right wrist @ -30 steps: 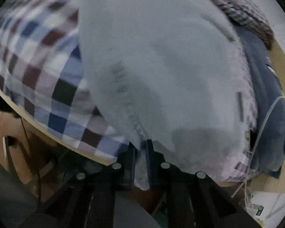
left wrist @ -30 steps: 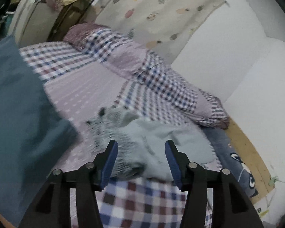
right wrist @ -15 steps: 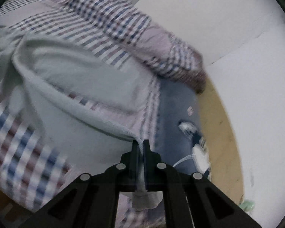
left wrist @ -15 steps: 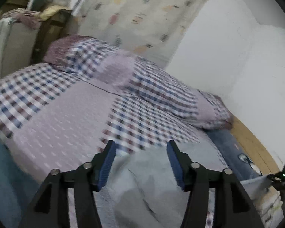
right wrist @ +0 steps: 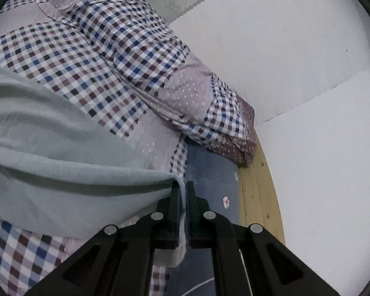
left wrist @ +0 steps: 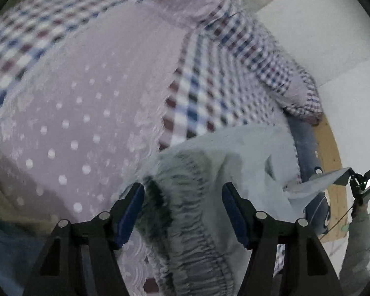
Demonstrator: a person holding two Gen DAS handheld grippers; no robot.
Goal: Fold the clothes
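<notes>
Over the bed [left wrist: 91, 103], your left gripper [left wrist: 182, 212] hangs wide with nothing pinched, ready to catch the pale garment's [left wrist: 234, 153] gathered band. Beside the bed's edge, your right gripper [right wrist: 183, 193] pinches its hem tight, lifting it so it spreads.

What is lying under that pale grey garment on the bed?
Under the pale grey garment lies the checked and dotted bedcover, showing all around it. Whatever sits directly beneath the cloth is covered.

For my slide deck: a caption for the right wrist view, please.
Right gripper shut on the hem of a pale grey garment lifted over a checked bedspread.
</notes>
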